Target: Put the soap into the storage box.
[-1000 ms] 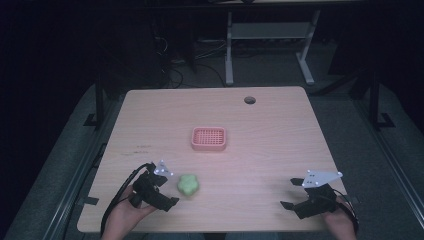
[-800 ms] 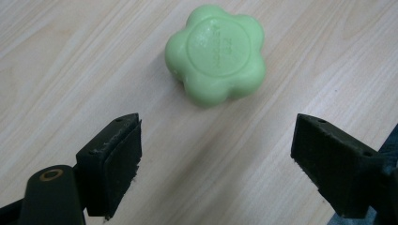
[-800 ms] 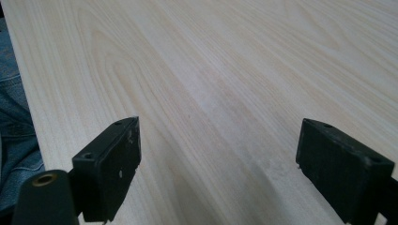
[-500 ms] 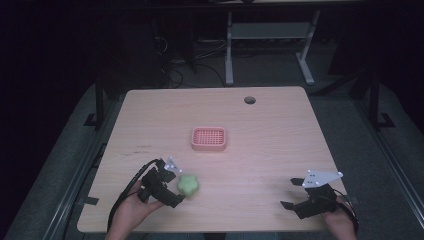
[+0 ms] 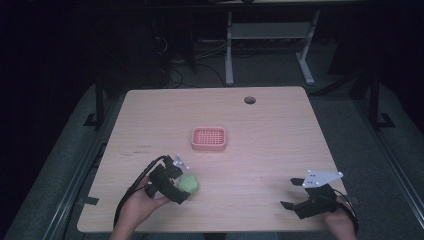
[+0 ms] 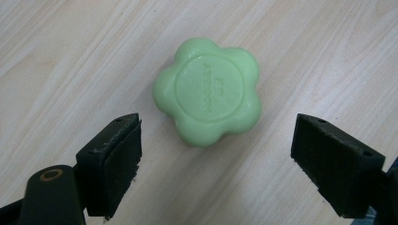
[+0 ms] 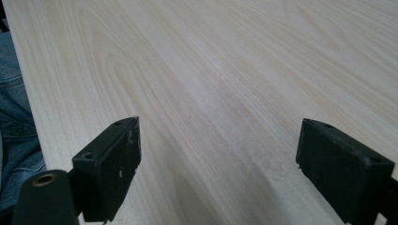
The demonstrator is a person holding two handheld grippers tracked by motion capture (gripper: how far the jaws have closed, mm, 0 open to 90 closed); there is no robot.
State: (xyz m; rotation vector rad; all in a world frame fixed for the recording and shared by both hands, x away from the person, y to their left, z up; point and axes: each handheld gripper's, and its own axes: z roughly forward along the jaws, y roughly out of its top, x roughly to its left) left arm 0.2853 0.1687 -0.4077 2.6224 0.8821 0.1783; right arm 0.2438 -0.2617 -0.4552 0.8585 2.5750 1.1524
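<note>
One waxy flower-shaped green soap [image 6: 208,92] — left gripper [image 6: 216,152] jaws wide.

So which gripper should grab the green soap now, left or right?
Left. The left gripper sits open right at the green soap, which lies just ahead of its jaws. The right gripper is open too, but far across the table.
</note>
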